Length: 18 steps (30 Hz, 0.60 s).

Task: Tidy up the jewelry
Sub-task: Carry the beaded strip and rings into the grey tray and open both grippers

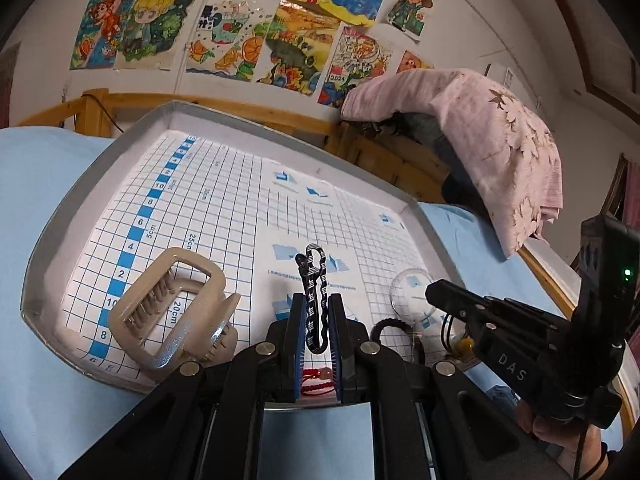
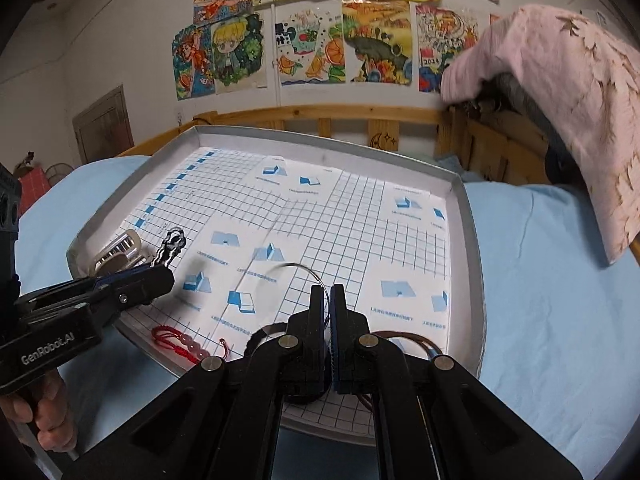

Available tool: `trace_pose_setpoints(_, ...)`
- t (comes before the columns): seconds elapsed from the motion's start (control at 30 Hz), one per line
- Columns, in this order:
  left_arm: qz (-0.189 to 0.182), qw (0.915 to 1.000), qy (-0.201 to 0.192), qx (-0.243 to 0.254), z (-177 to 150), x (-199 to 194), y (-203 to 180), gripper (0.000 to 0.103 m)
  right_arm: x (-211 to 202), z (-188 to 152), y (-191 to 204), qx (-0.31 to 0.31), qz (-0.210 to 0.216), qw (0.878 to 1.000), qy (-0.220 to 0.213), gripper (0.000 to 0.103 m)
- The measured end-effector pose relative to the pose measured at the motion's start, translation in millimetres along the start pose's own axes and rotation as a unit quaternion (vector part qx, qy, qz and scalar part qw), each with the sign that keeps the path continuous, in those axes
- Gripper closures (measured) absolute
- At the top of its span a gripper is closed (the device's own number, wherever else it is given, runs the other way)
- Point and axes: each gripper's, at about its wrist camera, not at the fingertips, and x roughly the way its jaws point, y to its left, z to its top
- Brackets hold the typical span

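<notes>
My left gripper (image 1: 317,304) is shut on a black wavy hair clip (image 1: 314,280) and holds it upright over the grid-lined tray (image 1: 100,168); the clip also shows in the right wrist view (image 2: 172,246). A beige claw hair clip (image 1: 172,312) lies in the tray just left of it. A red beaded bracelet (image 2: 180,342) lies at the tray's near edge. My right gripper (image 2: 327,300) is shut on a thin clear ring bangle (image 2: 296,270) held over the tray. A black hair tie (image 2: 260,338) and a brown cord (image 2: 416,340) lie by my right fingers.
The tray sits on a light blue bedsheet (image 2: 540,280). A wooden bed rail (image 2: 320,114) runs behind it, with a pink blanket (image 2: 568,100) draped at the right. Drawings (image 2: 304,40) cover the wall.
</notes>
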Motion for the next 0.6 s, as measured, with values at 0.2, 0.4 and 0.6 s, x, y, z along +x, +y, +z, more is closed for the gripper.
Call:
trace_pose_setpoints(0.2,0.013,0.9999,0.001,-0.005,1.8,-0.7,1.6,0.092,-4.7,0.5,-2.6,0.002,-0.007,1.0,0.006,0.099)
trace_pose_setpoints(0.4,0.022,0.9993,-0.027,-0.016,3.3,-18.7,-0.9,0.042,-29.5,1.6,-10.1,0.018,-0.006,1.0,-0.021,0.064)
trace_pose_setpoints(0.6,0.045,0.9949,-0.088,-0.02,4.9,-69.5,-9.5,0.001,-80.1,-3.0,-19.3,0.036,-0.009,0.997,-0.069,0.045)
